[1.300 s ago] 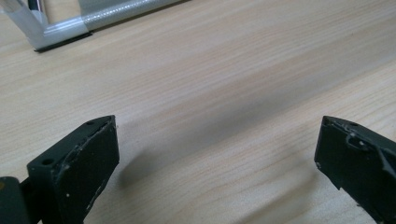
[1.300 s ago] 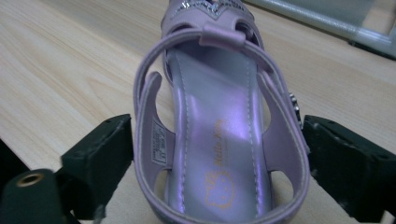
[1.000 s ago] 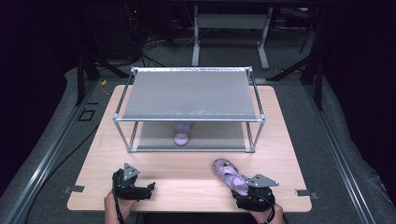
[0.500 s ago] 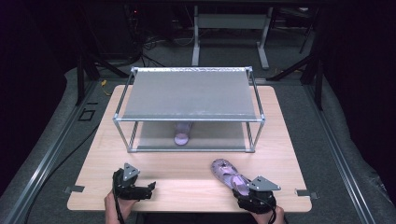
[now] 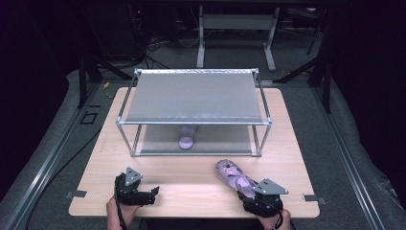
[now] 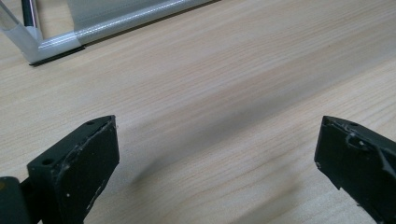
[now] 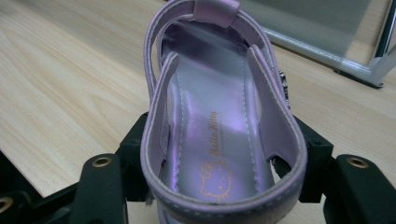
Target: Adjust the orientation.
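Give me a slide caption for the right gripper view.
Right tongs clamp the heel of a purple sandal on the table.

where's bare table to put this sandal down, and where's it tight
The widest bare patch is the front strip of the table, between the left tool and the sandal that the right tool grips, bordered behind by the rack. Narrow strips run either side of the rack. Under it is tighter: a second sandal sits mid-shelf.
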### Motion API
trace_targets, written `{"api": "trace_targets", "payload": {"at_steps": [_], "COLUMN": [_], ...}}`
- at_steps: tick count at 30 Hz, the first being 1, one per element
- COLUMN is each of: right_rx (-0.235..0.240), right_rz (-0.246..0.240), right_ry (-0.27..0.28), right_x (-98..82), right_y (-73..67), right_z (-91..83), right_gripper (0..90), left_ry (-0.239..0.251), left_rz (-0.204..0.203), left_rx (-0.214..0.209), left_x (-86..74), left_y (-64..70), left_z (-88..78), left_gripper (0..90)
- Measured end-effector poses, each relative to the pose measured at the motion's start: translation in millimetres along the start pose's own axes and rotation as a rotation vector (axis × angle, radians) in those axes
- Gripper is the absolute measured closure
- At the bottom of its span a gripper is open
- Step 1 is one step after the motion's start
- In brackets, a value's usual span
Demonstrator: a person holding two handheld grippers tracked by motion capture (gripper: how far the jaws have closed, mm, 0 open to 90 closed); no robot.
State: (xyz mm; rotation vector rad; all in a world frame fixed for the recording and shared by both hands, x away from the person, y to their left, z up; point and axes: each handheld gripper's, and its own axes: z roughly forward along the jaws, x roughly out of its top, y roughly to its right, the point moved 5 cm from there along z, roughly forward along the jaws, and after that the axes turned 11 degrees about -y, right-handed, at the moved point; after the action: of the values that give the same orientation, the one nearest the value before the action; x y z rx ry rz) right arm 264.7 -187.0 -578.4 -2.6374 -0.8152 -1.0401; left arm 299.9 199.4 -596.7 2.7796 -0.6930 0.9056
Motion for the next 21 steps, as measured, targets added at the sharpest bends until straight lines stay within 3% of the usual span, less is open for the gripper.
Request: {"api": "trace_targets", "payload": {"at_steps": [21], "right_rx": [-0.016], "right_rz": [0.019], "right_ry": [0.047], "right_x": [21.2], "right_y": [8.5], "right_z": [2.5], "right_gripper": [37.9], "left_ry": [0.007], "left_rz": [0.009], "left_rx": [-0.002], "left_x": [2.9], "left_y": [1.2], "left_z": [-2.5], "left_gripper": [0.0]}}
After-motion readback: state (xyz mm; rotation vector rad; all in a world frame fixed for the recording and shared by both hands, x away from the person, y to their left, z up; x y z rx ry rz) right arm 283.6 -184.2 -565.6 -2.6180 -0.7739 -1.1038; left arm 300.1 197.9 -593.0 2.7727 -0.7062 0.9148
